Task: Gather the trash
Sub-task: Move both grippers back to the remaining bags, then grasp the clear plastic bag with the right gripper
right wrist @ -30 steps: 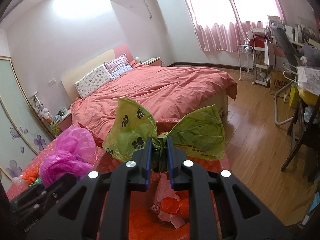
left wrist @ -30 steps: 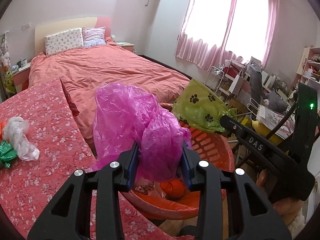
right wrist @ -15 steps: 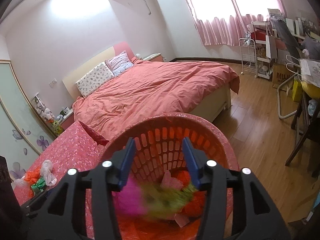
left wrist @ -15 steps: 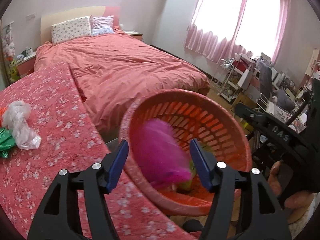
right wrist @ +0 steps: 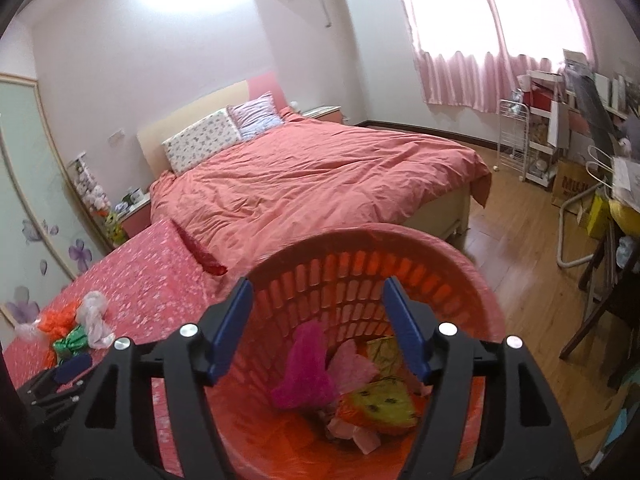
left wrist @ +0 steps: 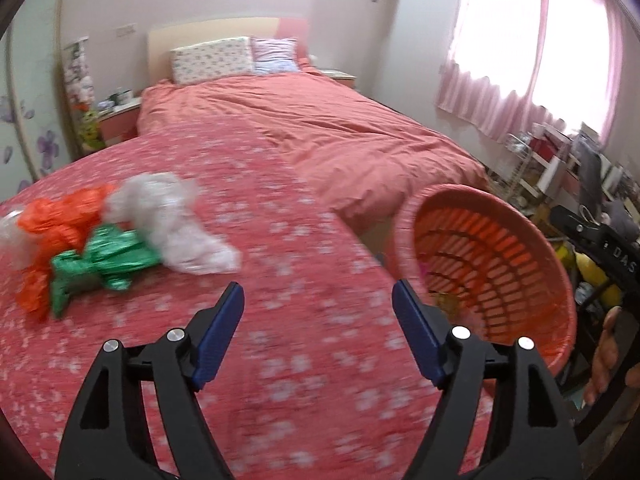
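Observation:
An orange slatted basket (right wrist: 400,276) (left wrist: 500,248) stands beside the red flowered table. Inside it lie a magenta bag (right wrist: 306,376), a green paw-print bag (right wrist: 380,404) and other scraps. My right gripper (right wrist: 318,320) hovers over the basket, jaws opening, nothing between them. My left gripper (left wrist: 318,320) is over the table (left wrist: 280,360), jaws opening and empty. On the table's left lie a white bag (left wrist: 172,220) (right wrist: 94,318), a green bag (left wrist: 104,260) (right wrist: 72,342) and an orange bag (left wrist: 56,224) (right wrist: 60,318). The left gripper's body (right wrist: 60,380) shows in the right wrist view.
A bed (right wrist: 320,176) with a coral duvet lies behind the table. Wooden floor (right wrist: 528,272), a white wire rack (right wrist: 516,140), boxes and a chair (right wrist: 608,288) fill the right side. A hand (left wrist: 604,356) holds the other gripper at the right edge.
Both grippers opened and dropped their bags into the basket: magenta from the left, green from the right. The left gripper then swung left over the table toward the remaining bags.

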The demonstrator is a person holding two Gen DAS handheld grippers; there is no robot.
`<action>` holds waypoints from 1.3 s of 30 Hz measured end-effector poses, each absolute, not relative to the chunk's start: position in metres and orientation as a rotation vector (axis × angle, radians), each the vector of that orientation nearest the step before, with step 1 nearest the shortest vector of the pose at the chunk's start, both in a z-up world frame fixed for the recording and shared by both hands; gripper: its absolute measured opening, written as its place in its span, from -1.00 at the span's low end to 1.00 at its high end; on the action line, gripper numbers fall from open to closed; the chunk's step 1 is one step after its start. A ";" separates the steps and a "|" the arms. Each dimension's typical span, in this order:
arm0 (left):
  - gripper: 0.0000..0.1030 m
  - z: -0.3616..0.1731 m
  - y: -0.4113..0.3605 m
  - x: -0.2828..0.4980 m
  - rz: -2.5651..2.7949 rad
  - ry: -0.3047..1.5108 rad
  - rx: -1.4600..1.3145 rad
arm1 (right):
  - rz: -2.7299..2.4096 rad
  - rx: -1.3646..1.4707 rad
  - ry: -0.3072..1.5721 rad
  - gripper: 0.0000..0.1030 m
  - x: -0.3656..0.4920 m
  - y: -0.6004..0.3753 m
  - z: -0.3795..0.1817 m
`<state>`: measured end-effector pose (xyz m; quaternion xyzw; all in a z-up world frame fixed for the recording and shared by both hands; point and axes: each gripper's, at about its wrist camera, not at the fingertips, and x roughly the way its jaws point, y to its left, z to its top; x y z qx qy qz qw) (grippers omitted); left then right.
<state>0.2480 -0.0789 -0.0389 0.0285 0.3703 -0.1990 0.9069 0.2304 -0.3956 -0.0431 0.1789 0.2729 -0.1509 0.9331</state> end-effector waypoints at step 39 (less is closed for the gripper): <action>0.52 -0.039 0.187 0.261 0.094 0.718 -0.151 | 0.085 0.004 0.860 0.01 0.440 -0.091 -0.072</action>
